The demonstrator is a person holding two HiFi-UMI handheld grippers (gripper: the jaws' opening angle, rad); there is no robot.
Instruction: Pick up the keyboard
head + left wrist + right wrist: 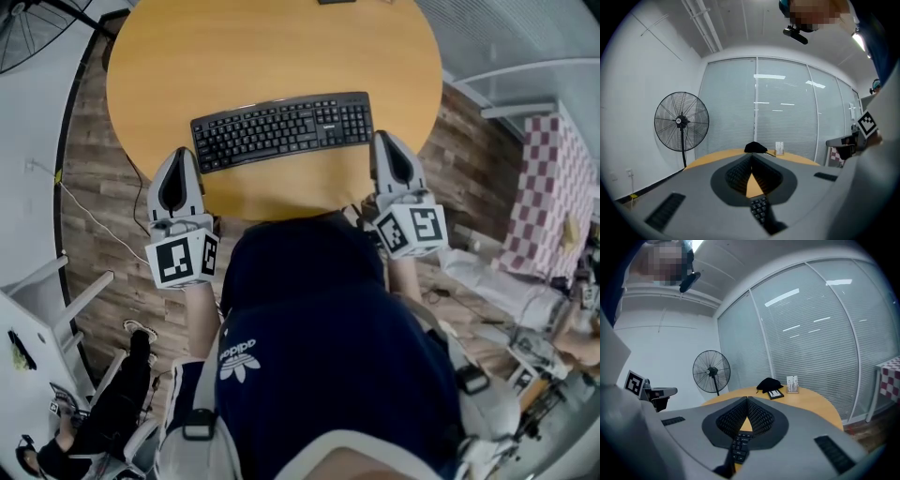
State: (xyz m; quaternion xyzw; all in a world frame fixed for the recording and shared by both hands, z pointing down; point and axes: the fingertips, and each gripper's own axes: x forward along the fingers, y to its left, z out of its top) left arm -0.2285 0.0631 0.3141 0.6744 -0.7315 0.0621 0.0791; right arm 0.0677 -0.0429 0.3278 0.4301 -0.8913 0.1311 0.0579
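The left tongs (180, 153) and right tongs (382, 138) are each held out low in front of the person, pointing forward and slightly down over the near edge of the round bench (272, 56). Both pairs are closed, pads pressed together with nothing between them. The black keyboard (281, 129) lies flat on the bench between the two, the left tongs just beside its near left corner and the right tongs just beside its right end. Past the left tongs stands a fan (681, 121).

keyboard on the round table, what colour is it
Black; the keyboard shows best in the head view, lying on the orange-brown table.
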